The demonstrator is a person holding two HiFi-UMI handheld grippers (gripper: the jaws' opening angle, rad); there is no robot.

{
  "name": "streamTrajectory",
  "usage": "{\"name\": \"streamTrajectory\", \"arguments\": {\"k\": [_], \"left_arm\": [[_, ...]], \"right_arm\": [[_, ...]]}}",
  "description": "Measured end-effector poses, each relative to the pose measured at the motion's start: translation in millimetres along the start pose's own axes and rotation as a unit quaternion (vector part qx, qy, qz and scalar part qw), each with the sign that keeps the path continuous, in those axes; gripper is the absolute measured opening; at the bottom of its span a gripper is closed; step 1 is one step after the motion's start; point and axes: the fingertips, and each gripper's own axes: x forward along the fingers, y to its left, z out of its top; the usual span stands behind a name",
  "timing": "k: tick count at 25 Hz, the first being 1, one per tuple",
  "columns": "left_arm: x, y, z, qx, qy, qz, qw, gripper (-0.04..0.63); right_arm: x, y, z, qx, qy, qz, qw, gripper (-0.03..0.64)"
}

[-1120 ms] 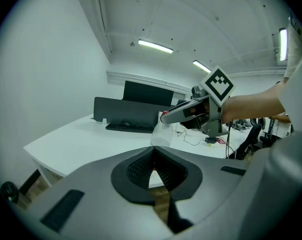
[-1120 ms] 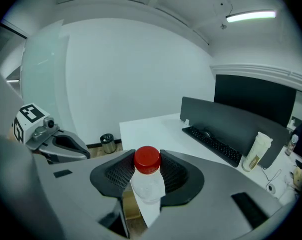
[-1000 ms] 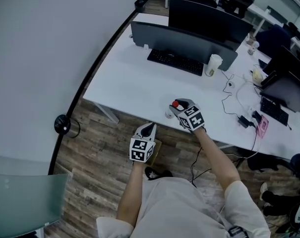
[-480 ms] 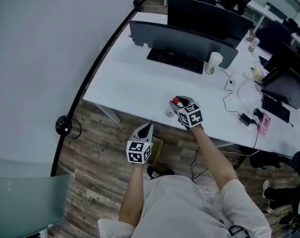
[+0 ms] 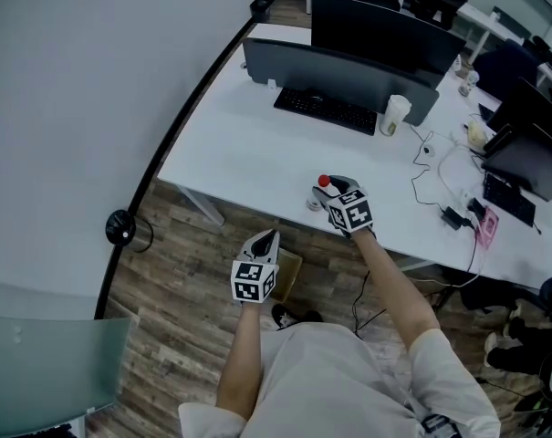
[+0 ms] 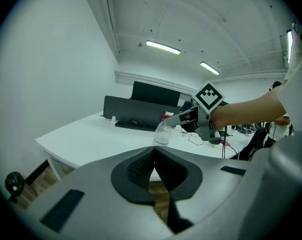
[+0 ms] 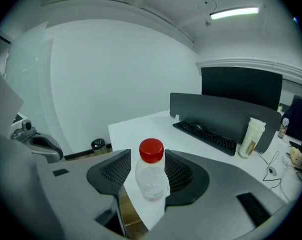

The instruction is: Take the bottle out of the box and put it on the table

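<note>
A clear bottle [image 5: 317, 196] with a red cap [image 7: 151, 150] stands upright on the white table [image 5: 248, 153], close to its front edge. My right gripper [image 5: 325, 192] reaches in from the right with the bottle [image 7: 151, 179] between its jaws. The jaws are opening, and a gap shows between the pads and the bottle. My left gripper [image 5: 270, 238] hangs shut and holds nothing, over the floor in front of the table. Under it sits the brown cardboard box [image 5: 288, 270]. The left gripper view shows the bottle [image 6: 161, 133] and the right gripper [image 6: 174, 117] beyond its shut jaws.
Two dark monitors [image 5: 339, 71], a keyboard [image 5: 323, 110] and a white cup [image 5: 393, 117] stand at the back of the table. Cables and small devices [image 5: 458, 213] lie to the right. A round black object [image 5: 120, 228] sits on the wood floor by the wall.
My left gripper has drifted a little to the left and toward me. The right gripper and the bottle have stayed at the table edge.
</note>
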Motion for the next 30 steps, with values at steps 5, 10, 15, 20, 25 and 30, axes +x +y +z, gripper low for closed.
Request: {"name": "streamTrajectory", "arguments": {"k": [5,10,15,20,25,30], "left_arm": [[-14,-1,9,-0.002,-0.013,0.016,0.9998,0.015],[-22,-15,9,-0.012,-0.024,0.023,0.9994,0.015],[-30,-39,3,-0.02,-0.026,0.024,0.9992,0.015],[-37,-67,-5,-0.023,-0.026,0.024,0.9991,0.015],[-49,-84,-9,-0.031,-0.041,0.041,0.9979,0.015],[-58,-95,-15,-0.036,-0.051,0.045,0.997,0.015]], "right_arm": [[-17,6,-13,0.015,-0.001,0.002,1.0,0.239],[-39,22,-25,0.032,-0.018,0.008,0.999,0.239],[-63,33,-38,0.059,-0.034,-0.003,0.998,0.239],[-85,51,-57,0.078,-0.045,0.002,0.996,0.239],[-115,68,-78,0.074,-0.057,0.002,0.996,0.239],[-133,82,-98,0.091,-0.068,0.013,0.993,0.239]]}}
